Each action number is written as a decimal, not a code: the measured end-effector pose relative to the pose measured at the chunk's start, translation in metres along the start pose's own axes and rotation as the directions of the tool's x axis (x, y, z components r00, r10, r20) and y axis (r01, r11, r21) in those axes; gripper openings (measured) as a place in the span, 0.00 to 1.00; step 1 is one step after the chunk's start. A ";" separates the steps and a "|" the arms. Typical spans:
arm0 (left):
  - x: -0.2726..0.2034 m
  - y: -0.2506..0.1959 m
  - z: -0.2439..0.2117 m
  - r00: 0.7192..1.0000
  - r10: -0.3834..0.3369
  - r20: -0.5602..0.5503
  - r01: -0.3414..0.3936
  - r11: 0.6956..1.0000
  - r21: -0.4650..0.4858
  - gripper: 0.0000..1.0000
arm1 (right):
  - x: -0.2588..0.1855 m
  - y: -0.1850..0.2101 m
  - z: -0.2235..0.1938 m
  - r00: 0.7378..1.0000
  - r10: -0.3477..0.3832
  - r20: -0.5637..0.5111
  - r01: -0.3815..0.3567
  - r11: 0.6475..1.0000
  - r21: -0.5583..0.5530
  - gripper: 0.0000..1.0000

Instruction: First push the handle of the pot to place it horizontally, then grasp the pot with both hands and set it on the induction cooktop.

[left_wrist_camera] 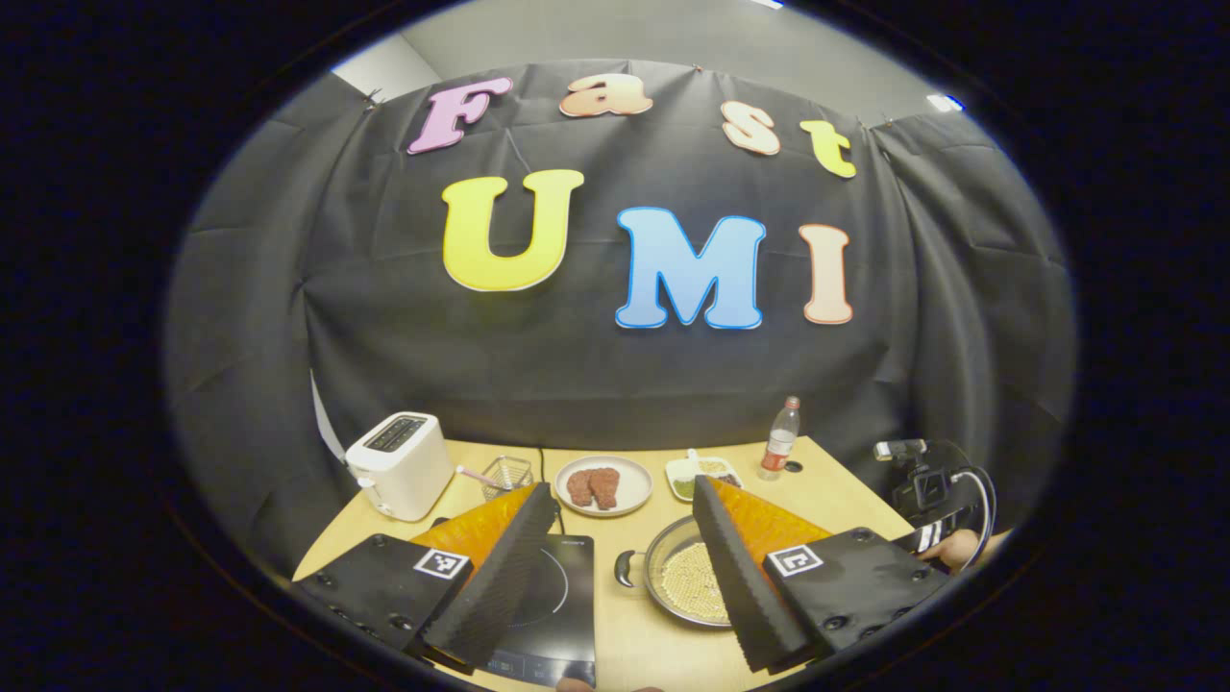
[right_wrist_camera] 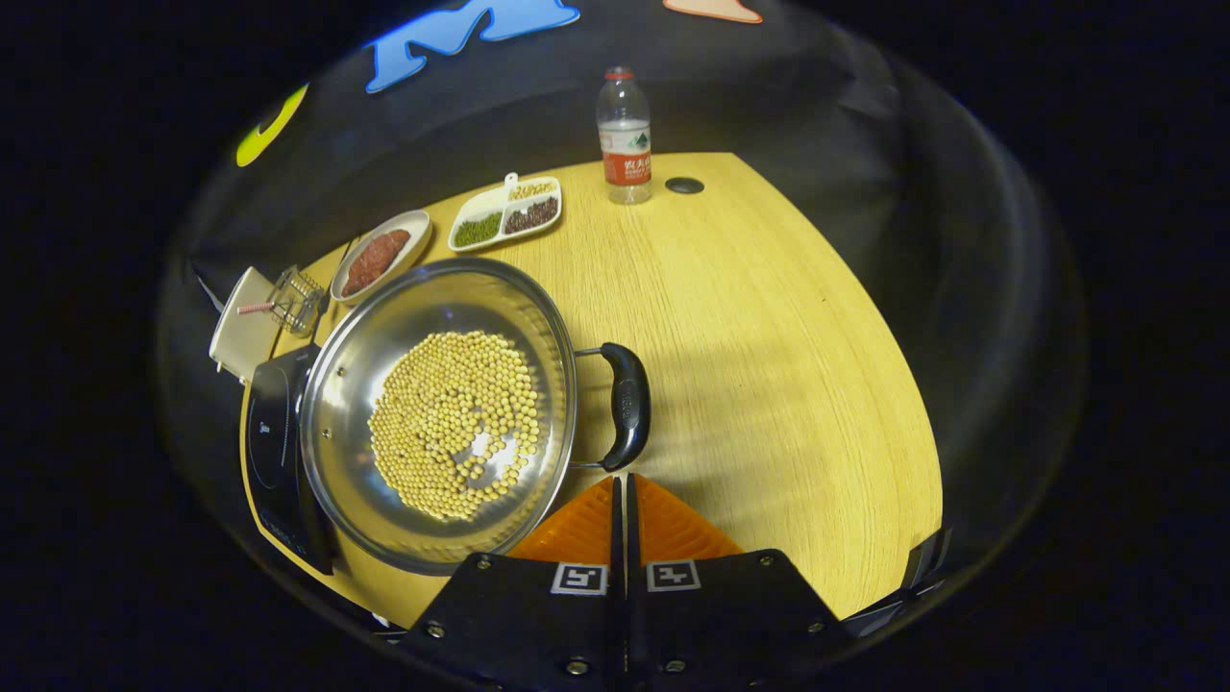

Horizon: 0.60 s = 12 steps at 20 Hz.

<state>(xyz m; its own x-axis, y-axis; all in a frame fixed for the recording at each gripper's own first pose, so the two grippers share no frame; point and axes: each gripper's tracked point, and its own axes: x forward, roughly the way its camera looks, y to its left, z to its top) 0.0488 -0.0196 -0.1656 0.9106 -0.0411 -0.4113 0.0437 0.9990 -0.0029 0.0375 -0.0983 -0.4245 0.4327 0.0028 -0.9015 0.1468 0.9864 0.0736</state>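
A steel pot (right_wrist_camera: 336, 384) holding pale beans stands on the wooden table (right_wrist_camera: 769, 336), its left edge beside the black induction cooktop (right_wrist_camera: 274, 452). One black loop handle (right_wrist_camera: 627, 404) sticks out toward my right gripper (right_wrist_camera: 623, 479), which is shut with nothing between its fingers. Its tips sit right at the handle's near end; I cannot tell if they touch. In the left gripper view my left gripper (left_wrist_camera: 623, 490) is open wide above the near table edge. Between its fingers lie the cooktop (left_wrist_camera: 562, 586), the pot (left_wrist_camera: 687, 577) and the pot's other handle (left_wrist_camera: 625, 567).
At the back stand a white toaster (left_wrist_camera: 399, 466), a wire basket (left_wrist_camera: 506, 474), a plate of meat (left_wrist_camera: 603, 485), a divided dish of grains (right_wrist_camera: 504, 213) and a water bottle (right_wrist_camera: 625, 135). Bare wood lies right of the pot. A hand (left_wrist_camera: 951, 550) holds the far gripper.
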 end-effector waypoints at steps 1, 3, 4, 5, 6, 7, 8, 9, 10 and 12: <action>0.002 -0.001 -0.003 1.000 -0.019 -0.001 0.019 1.000 0.000 0.95 | -0.011 0.002 0.004 0.999 -0.001 0.039 0.001 1.000 0.012 0.01; 0.007 -0.001 -0.006 0.998 -0.056 -0.003 0.056 0.998 -0.001 0.97 | -0.035 0.008 0.014 0.992 -0.004 0.126 0.000 1.000 0.030 0.01; 0.009 -0.003 -0.007 0.997 -0.076 -0.006 0.076 0.997 -0.003 0.96 | -0.047 0.012 0.021 0.985 -0.006 0.175 -0.001 0.999 0.036 0.01; 0.011 -0.004 -0.009 0.996 -0.094 -0.002 0.094 0.996 -0.005 0.96 | -0.060 0.016 0.028 0.974 -0.005 0.227 -0.004 0.999 0.040 0.01; 0.013 -0.005 -0.008 0.994 -0.109 -0.001 0.109 0.994 -0.005 0.95 | -0.072 0.018 0.035 0.962 -0.011 0.271 0.001 0.999 0.037 0.09; 0.015 -0.006 -0.012 0.992 -0.125 -0.004 0.125 0.992 -0.005 0.97 | -0.077 0.021 0.037 0.953 -0.013 0.303 0.007 1.000 0.021 0.20; 0.019 -0.009 -0.015 0.990 -0.141 -0.010 0.140 0.990 -0.010 0.99 | -0.086 0.024 0.038 0.945 -0.010 0.326 0.009 1.000 0.004 0.46; 0.024 -0.010 -0.020 0.988 -0.155 -0.019 0.155 0.988 -0.017 0.97 | -0.089 0.026 0.039 0.940 -0.016 0.341 0.019 1.000 -0.006 0.67; 0.029 -0.012 -0.025 0.987 -0.160 -0.033 0.159 0.987 -0.028 0.99 | -0.098 0.028 0.039 0.935 -0.016 0.355 0.022 1.000 -0.014 0.88; 0.040 -0.012 -0.041 0.987 -0.146 -0.068 0.143 0.988 -0.051 0.97 | -0.100 0.030 0.038 0.929 -0.010 0.369 0.024 0.999 -0.032 1.00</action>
<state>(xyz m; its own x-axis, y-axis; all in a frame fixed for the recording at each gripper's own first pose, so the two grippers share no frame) 0.0681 -0.0322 -0.2199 0.8644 -0.1854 -0.4674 0.1521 0.9824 -0.1084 0.0329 -0.0751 -0.3162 0.7292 -0.0684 -0.6809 0.1283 0.9910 0.0379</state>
